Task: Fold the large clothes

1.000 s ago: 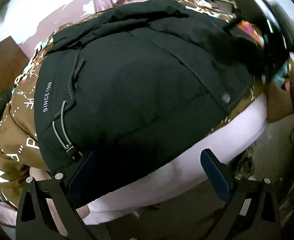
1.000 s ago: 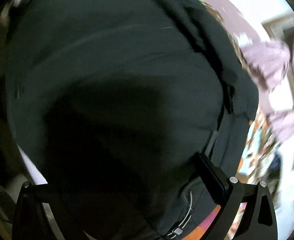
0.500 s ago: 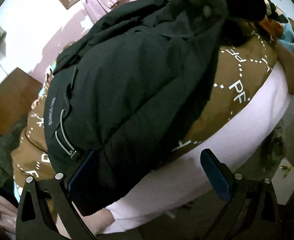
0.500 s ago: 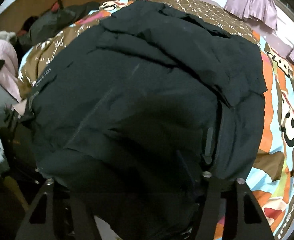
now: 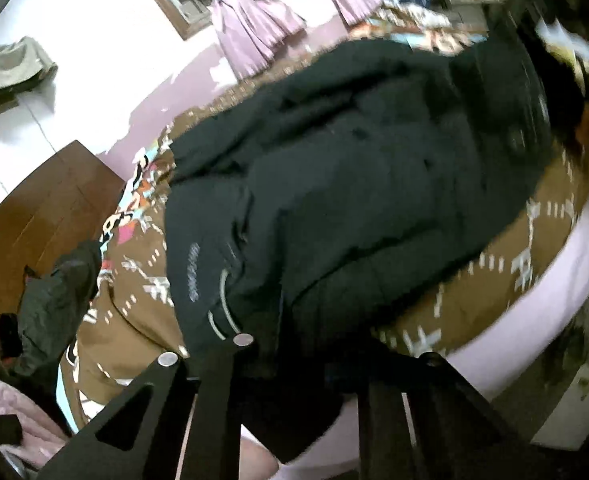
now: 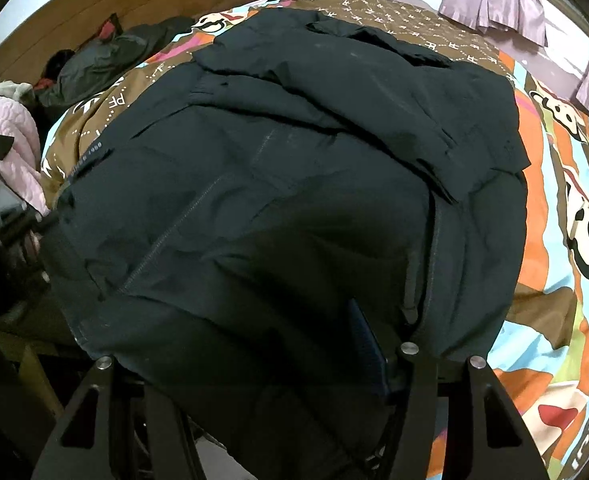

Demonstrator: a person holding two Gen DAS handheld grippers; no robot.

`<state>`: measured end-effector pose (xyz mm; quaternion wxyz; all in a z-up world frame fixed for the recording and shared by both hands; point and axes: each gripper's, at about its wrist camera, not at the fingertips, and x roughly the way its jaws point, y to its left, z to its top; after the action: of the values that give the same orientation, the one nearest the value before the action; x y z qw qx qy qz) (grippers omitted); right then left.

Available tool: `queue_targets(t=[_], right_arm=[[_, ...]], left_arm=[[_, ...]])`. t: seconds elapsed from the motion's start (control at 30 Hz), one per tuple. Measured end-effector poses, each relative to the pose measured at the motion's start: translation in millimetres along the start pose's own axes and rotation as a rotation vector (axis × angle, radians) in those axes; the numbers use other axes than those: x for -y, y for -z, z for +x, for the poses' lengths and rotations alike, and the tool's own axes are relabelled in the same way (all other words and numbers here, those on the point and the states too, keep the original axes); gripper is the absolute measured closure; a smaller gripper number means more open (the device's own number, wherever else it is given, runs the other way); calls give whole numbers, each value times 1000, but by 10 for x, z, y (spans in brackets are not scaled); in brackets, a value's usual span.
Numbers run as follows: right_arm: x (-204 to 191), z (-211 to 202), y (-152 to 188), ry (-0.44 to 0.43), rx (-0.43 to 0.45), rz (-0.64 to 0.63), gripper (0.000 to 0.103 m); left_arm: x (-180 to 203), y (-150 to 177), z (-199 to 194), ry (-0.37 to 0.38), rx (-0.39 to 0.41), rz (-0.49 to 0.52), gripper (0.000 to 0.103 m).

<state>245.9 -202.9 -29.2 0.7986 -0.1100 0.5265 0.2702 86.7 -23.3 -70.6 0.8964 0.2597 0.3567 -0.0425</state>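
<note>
Right now your left tongs (image 5: 294, 364) are closed on the near hem of the black jacket (image 6: 294, 184), which lies spread across the patterned bed cover (image 6: 542, 208), and your right tongs (image 6: 250, 360) sit at that same hem, though whether they grip it I cannot tell. You look mid-fold, so next you would likely carry that hem toward the jacket's far collar end, keeping both corners level.
</note>
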Motion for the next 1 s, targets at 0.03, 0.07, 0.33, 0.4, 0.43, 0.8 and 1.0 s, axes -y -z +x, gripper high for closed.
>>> queue_targets(t=[0.03,0.07,0.33,0.4,0.43,0.8,1.0], right_arm=[[-9,0,12,-1,2,-2,46],[-24,-1,34,-3,2,-7,46],[-176,36,233,47,6,-70,24],[-229,84,296,53,-6,-80,22],[-254,96,318,61,-7,-86,18],[-680,158,309,300,76,-118,0],[-609,343,162,503,33,-80,2]], left_arm=[[-67,-75,-40,9,15,-26,92],[-128,-150,-68,19,26,-48,93],[-380,-917,-195,59,51,-113,94],[-406,-1109,-183,58,47,-110,94],[-426,-1186,-185,58,51,-114,94],[-734,-1825,42,92,68,-193,95],[-837,-1883,35,120,70,-237,95]])
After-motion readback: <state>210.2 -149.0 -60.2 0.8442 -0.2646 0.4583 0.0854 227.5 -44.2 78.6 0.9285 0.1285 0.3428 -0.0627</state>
